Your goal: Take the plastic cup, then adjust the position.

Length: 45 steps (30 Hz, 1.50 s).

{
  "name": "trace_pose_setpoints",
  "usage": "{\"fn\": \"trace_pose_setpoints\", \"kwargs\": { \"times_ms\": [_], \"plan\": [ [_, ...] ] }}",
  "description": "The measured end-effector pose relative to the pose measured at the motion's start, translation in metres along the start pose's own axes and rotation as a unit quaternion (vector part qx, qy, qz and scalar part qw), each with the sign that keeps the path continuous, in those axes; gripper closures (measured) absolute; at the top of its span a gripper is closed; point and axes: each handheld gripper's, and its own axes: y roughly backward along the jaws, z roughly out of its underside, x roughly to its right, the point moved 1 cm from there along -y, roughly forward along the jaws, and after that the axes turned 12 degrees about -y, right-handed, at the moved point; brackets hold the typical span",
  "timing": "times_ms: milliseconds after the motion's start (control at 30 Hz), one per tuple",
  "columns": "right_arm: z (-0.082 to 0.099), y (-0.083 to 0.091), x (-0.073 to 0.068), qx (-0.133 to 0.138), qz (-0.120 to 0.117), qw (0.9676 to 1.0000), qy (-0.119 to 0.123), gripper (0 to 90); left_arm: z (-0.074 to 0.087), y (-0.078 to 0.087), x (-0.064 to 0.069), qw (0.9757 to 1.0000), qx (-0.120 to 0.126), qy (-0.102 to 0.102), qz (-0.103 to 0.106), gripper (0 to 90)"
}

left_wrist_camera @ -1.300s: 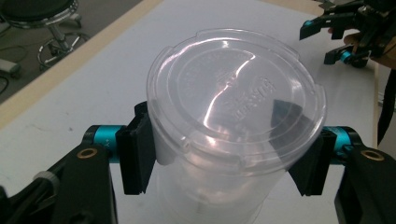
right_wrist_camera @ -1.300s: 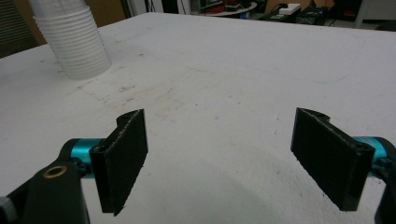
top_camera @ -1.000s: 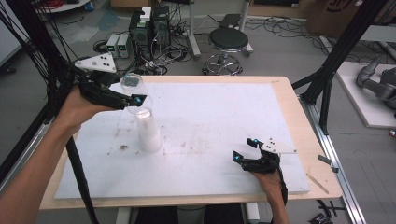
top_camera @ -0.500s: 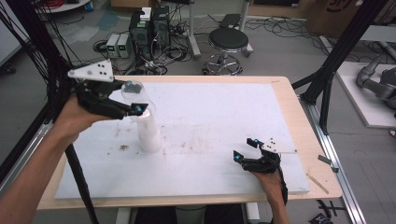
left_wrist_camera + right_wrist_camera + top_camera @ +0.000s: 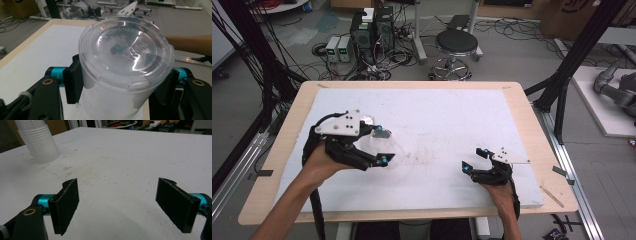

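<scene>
Jaws of the left gripper [image 5: 117,85] are clamped on a clear plastic cup [image 5: 125,65], one black pad pressed to each side of its wall; the cup's base, with raised lettering, faces the camera on that gripper. From above, that gripper [image 5: 379,150] sits low over the left part of the white mat [image 5: 452,115], with the cup [image 5: 382,145] between its jaws near the mat's surface and the person's left hand [image 5: 319,165] behind it. Jaws of the right gripper [image 5: 120,205] stand wide apart with bare mat between them. It [image 5: 474,160] rests near the mat's front right corner, well apart from the left one. Its camera looks across scuffed mat to a stack of cups [image 5: 37,140] standing upside down at the far left. Beyond the table [image 5: 522,100], a stool [image 5: 455,45] and boxes of electronics [image 5: 372,30] stand on the floor.
</scene>
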Motion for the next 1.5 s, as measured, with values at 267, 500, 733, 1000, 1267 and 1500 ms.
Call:
{"fn": "trace_pose_setpoints", "kwargs": {
  "times_ms": [267,500,733,1000,1267,1500],
  "plan": [
    [0.000,-0.001,-0.001,-0.006,0.002,1.0000,-0.002,18.9,0.023,-0.019,0.013,0.9997,-0.001,0.005,0.025,35.3],
    [0.000,-0.001,-0.001,-0.003,0.001,1.0000,0.003,18.9,0.038,-0.024,0.016,0.9996,0.007,0.006,0.026,35.5],
    [0.000,0.000,0.000,-0.003,-0.004,1.0000,-0.002,18.9,0.051,-0.030,0.019,0.9994,0.018,0.010,0.028,35.5],
    [-0.001,0.000,0.001,-0.006,-0.018,0.9998,-0.003,18.9,0.053,-0.027,0.017,0.9995,0.018,0.014,0.024,35.5],
    [-0.012,0.003,-0.006,-0.008,-0.079,0.9967,0.015,18.9,0.056,-0.025,0.014,0.9990,0.032,0.023,0.021,35.7],
    [-0.038,0.007,-0.034,-0.009,-0.178,0.9826,0.052,18.9,0.060,-0.023,0.011,0.9966,0.069,0.039,0.023,36.2]
  ]
}}
